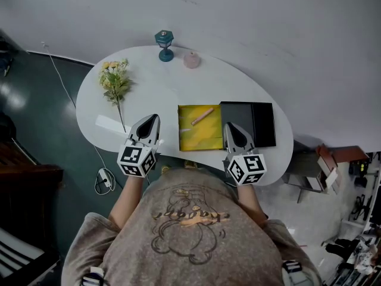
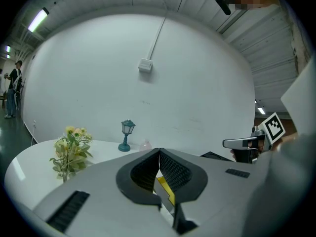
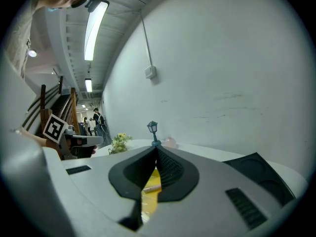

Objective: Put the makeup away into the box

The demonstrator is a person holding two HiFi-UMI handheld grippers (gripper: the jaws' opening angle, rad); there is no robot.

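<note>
An open box with a yellow lining [image 1: 199, 127] lies on the white table [image 1: 161, 88], its black lid [image 1: 256, 123] beside it on the right. Inside rest a tan makeup stick [image 1: 202, 116] and a small pale item [image 1: 186, 130]. My left gripper [image 1: 153, 118] hovers just left of the box, jaws shut with nothing between them. To the right of the box, over the lid's near corner, my right gripper [image 1: 230, 126] is shut and empty too. In the right gripper view the stick [image 3: 150, 187] and yellow lining [image 3: 149, 201] show below the closed jaws.
A bunch of yellow flowers [image 1: 115, 82] and a white card [image 1: 109, 124] lie at the table's left. At the far edge stand a small teal lantern [image 1: 165, 45] and a pink round object [image 1: 191, 59]. A white wall rises behind the table. Cables run on the dark floor to the left.
</note>
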